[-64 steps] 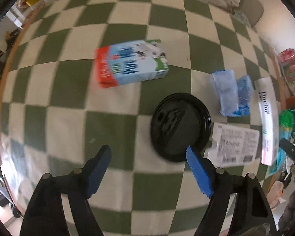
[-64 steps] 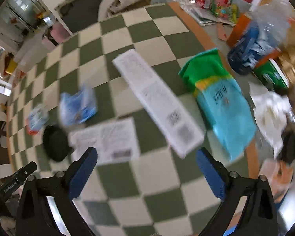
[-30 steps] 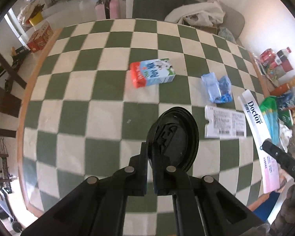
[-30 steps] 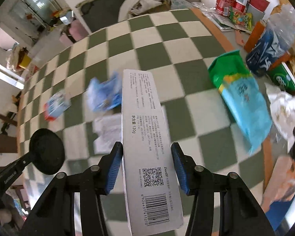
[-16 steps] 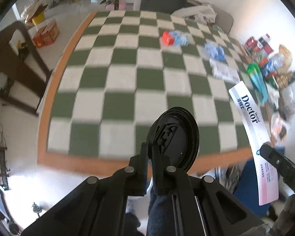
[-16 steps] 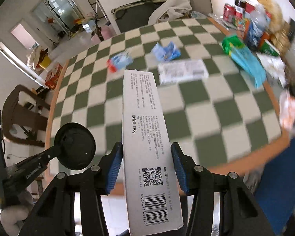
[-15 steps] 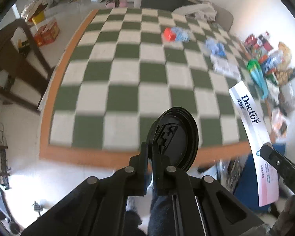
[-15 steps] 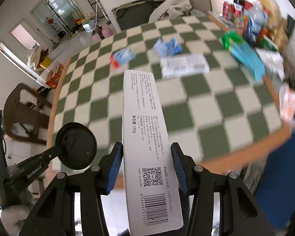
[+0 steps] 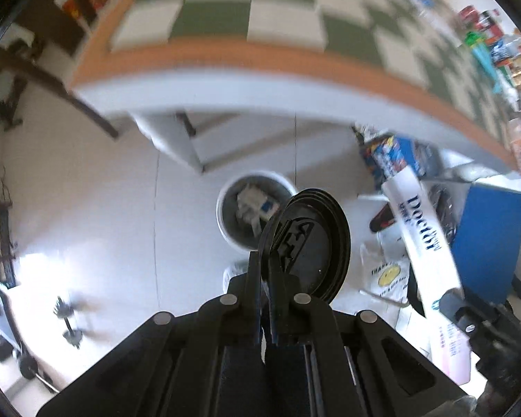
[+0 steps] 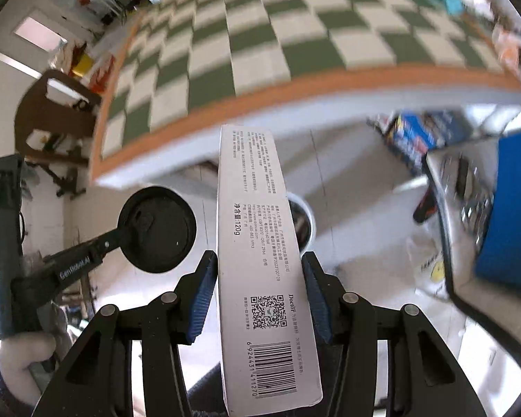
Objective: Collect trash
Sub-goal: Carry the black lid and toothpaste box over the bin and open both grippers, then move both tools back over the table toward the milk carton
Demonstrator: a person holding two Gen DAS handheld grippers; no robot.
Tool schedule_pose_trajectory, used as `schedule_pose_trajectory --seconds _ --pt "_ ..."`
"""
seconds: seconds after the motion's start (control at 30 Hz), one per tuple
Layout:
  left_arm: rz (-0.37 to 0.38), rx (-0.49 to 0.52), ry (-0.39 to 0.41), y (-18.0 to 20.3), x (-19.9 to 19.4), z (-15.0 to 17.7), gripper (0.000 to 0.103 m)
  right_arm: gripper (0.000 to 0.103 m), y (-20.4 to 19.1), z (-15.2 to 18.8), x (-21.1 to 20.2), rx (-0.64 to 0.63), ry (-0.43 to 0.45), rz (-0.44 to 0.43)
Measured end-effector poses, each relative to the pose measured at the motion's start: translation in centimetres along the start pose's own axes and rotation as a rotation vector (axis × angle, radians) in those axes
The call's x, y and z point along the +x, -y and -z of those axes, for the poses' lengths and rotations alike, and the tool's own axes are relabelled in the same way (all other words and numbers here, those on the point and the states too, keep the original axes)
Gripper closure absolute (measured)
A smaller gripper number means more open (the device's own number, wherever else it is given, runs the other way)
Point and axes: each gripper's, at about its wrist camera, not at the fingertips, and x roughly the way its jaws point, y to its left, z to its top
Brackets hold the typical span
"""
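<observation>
Left gripper (image 9: 266, 279): jaws fully closed on the rim of a black round lid (image 9: 307, 243), which stands on edge above the fingertips, directly over a white-rimmed trash bin (image 9: 225, 194) on the pale floor, with scraps visible inside. Right gripper (image 10: 257, 299): jaws partly open, blue pads (image 10: 199, 299) clamping the sides of a long white toothpaste box (image 10: 260, 260) that projects forward past the fingers, covering most of the bin. Green-and-white checked table (image 10: 295, 80) lies beyond both grippers.
</observation>
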Motion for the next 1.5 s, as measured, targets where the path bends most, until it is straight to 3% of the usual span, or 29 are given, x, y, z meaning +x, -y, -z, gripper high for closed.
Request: schedule_pose_trajectory --seconds 0.1,0.4,0.5,0.67,0.7,0.73,0.77,0.8,0.83,1.0,1.23,1.5 --pt "-0.002 -0.004 -0.063 -0.4 5.6 -0.3 0.102 0.051 1.5 1.4 4.9 0.011 -0.069 0.021" --pt "-0.023 -0.031 -0.153 -2.7 22.9 -3.4 0.101 0.051 7.5 1.0 27.4 0.091 -0.259 0.035" --pt "-0.014 -0.001 -0.165 -3.0 27.5 -4.4 0.098 0.051 8.6 -0.1 34.1 0.098 -0.281 0.033" --pt "-0.08 0.027 -0.202 -3.6 33.3 -5.2 0.093 0.05 9.1 -1.6 43.4 0.087 -0.281 0.032" --pt "-0.091 0.022 -0.2 -3.9 33.7 -5.1 0.076 0.05 9.1 -1.6 44.4 0.092 -0.284 0.03" --pt "-0.095 0.012 -0.193 -4.3 33.9 -5.1 0.041 0.048 9.3 -1.6 45.6 0.095 -0.292 0.036" --pt "-0.097 0.0 -0.182 -4.7 33.9 -4.9 0.022 0.043 9.5 -1.5 46.2 0.097 -0.297 0.043" --pt "-0.096 -0.008 -0.174 -5.0 33.7 -4.8 0.002 0.025 9.7 -1.4 46.6 0.1 -0.296 0.047" --pt "-0.095 -0.016 -0.165 -5.2 33.4 -4.6 0.002 0.012 9.8 -1.2 46.6 0.098 -0.288 0.052" --pt "-0.137 -0.018 -0.162 -5.9 31.9 -3.4 0.001 0.0 10.1 -0.7 45.5 0.055 -0.256 0.148" --pt "-0.183 0.003 -0.102 -5.5 28.5 -2.4 0.002 0.0 9.5 -1.4 42.5 -0.004 -0.229 0.225" --pt "-0.145 -0.013 -0.062 -4.4 23.2 -1.2 0.002 0.0 7.9 -1.5 36.3 -0.018 -0.189 0.238"
